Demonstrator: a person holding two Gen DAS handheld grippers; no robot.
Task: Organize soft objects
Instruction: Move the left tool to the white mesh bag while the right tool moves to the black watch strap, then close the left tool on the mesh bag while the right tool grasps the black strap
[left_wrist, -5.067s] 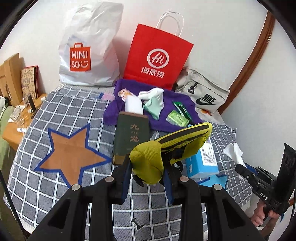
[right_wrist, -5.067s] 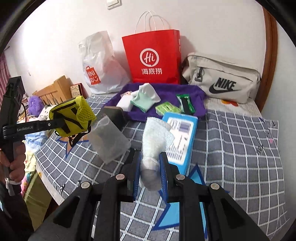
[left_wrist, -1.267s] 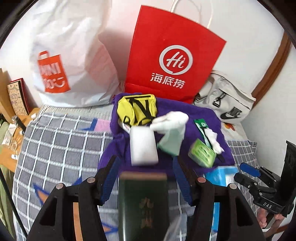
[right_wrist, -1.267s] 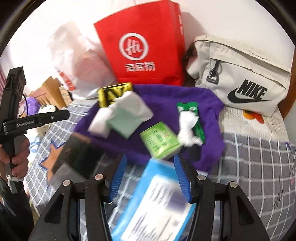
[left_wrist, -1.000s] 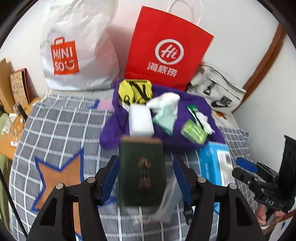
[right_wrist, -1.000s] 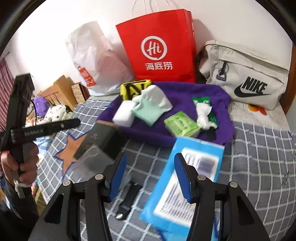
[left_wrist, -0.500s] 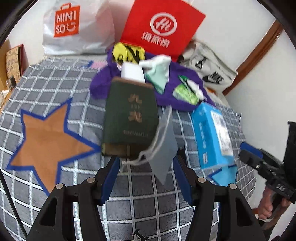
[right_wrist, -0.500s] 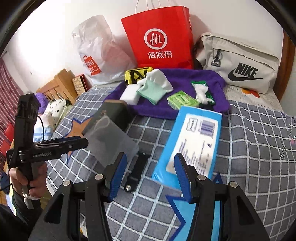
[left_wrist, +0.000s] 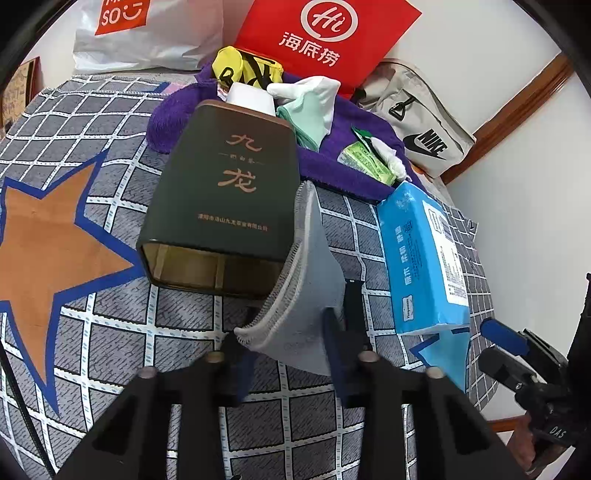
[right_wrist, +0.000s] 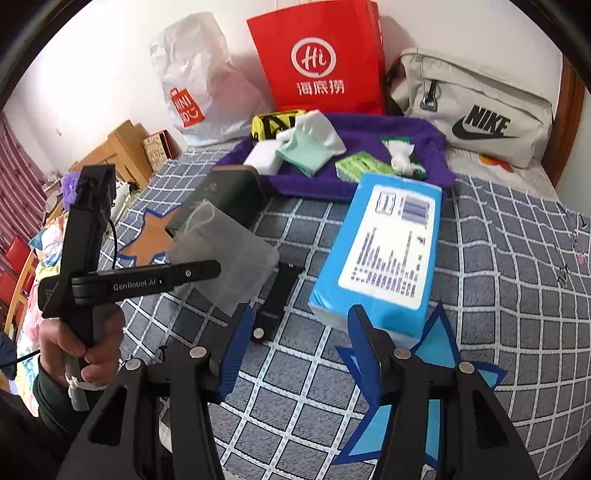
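We held the left gripper (left_wrist: 286, 356) spread wide around the near edge of the grey face mask (left_wrist: 301, 295), not yet pinching it. Our right gripper (right_wrist: 299, 345) gaped empty before the blue tissue pack (right_wrist: 384, 251). Beyond, the yellow pouch (left_wrist: 247, 68) and gloves (right_wrist: 312, 142) lay on the purple towel (right_wrist: 388, 129).

Mask (left_wrist: 299, 295) right of box (left_wrist: 225, 195); tissue pack (left_wrist: 421, 258) further right; towel (left_wrist: 354, 173) behind
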